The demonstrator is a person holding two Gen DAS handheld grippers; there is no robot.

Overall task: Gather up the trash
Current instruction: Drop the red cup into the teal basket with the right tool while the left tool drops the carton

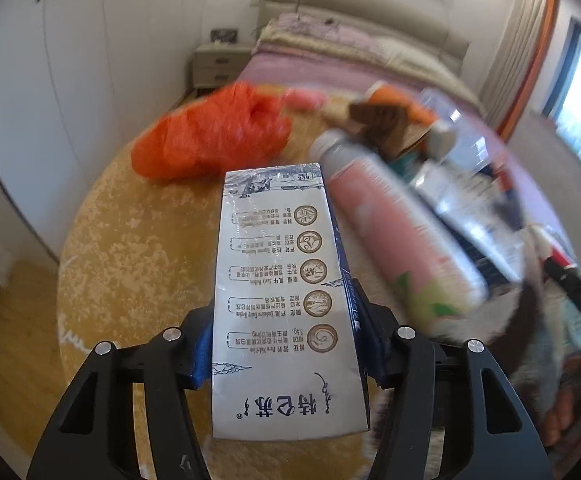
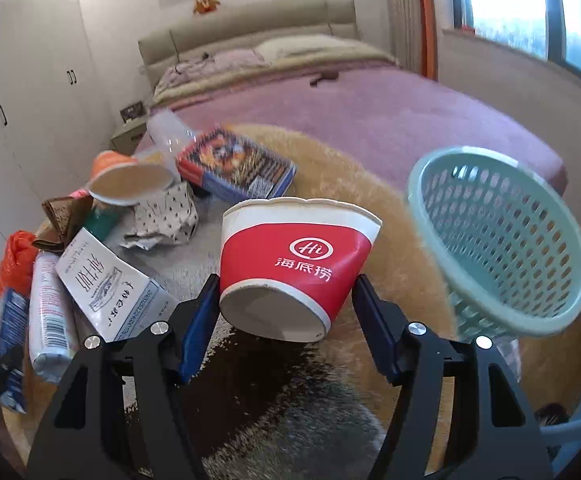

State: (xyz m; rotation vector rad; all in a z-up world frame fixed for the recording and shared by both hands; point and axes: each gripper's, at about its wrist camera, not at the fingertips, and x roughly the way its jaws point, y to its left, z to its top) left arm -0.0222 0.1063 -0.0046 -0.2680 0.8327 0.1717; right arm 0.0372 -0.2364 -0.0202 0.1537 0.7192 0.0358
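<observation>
My left gripper (image 1: pixel 284 340) is shut on a white and blue milk carton (image 1: pixel 286 300) and holds it above the round yellow rug (image 1: pixel 130 264). My right gripper (image 2: pixel 286 312) is shut on a red and white paper bowl (image 2: pixel 296 264), tilted with its base toward the camera, above the rug. A pale green mesh basket (image 2: pixel 502 240) stands tilted to the right of the bowl. More trash lies on the rug: an orange plastic bag (image 1: pixel 210 132), a pink tube (image 1: pixel 402 232), another milk carton (image 2: pixel 110 284), a paper cup (image 2: pixel 130 184), crumpled paper (image 2: pixel 162 220) and a printed box (image 2: pixel 238 164).
A bed with a pink cover (image 2: pixel 370 108) stands behind the rug. White wardrobes (image 1: pixel 50 80) line the left wall, with a nightstand (image 1: pixel 214 64) beside the bed. A window (image 2: pixel 530 12) is at the right. Wood floor (image 1: pixel 2 320) shows left of the rug.
</observation>
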